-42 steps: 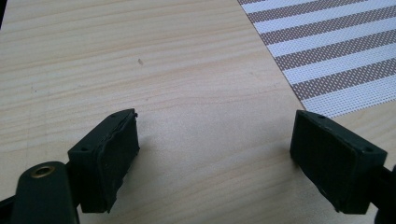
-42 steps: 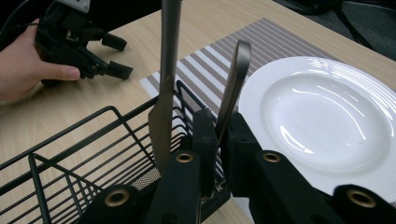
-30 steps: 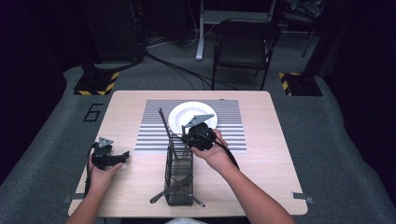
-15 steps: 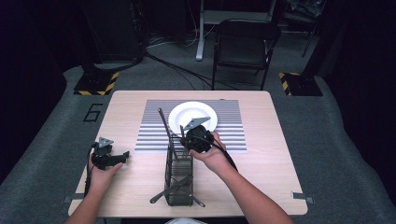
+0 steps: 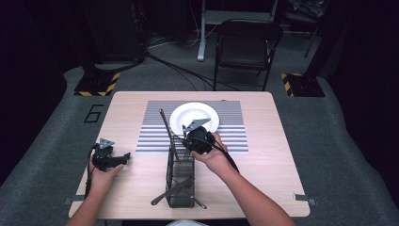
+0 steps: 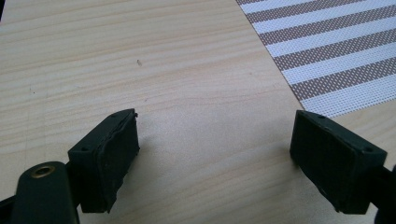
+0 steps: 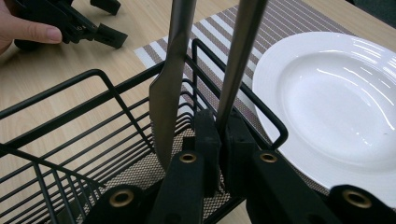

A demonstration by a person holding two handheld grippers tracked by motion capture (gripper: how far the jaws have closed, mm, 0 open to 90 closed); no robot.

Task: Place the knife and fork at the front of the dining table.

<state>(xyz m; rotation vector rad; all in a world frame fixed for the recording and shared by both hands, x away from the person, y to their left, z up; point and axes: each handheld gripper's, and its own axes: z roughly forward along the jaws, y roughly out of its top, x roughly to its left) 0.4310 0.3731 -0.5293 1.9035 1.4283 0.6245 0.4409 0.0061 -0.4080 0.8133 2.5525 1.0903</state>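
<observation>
While left gripper [image 5: 123, 157] idles jaws apart, right gripper [image 7: 219, 140] pinches a slim metal utensil handle [image 7: 240, 51] in the black wire caddy [image 7: 70, 140]; next, lift straight clear.

a light wooden table with round corners [image 5: 282, 155] stands on a grey carpet floor [image 5: 329, 132]. a flat place mat with brown and white stripes [image 5: 150, 127] lies in the far middle of the table. a round white plate [image 5: 208, 114] sits on the mat, on its far half. a black folding chair [image 5: 247, 52] stands behind the table, well apart from it. a black number six [image 5: 94, 113] is marked on the floor by the table's far left corner. two black blocks with yellow and black stripes sit on the floor, one far left [image 5: 96, 87] and one far right [image 5: 301, 84]. dark cables [image 5: 174, 66] run over the floor near the chair.
</observation>
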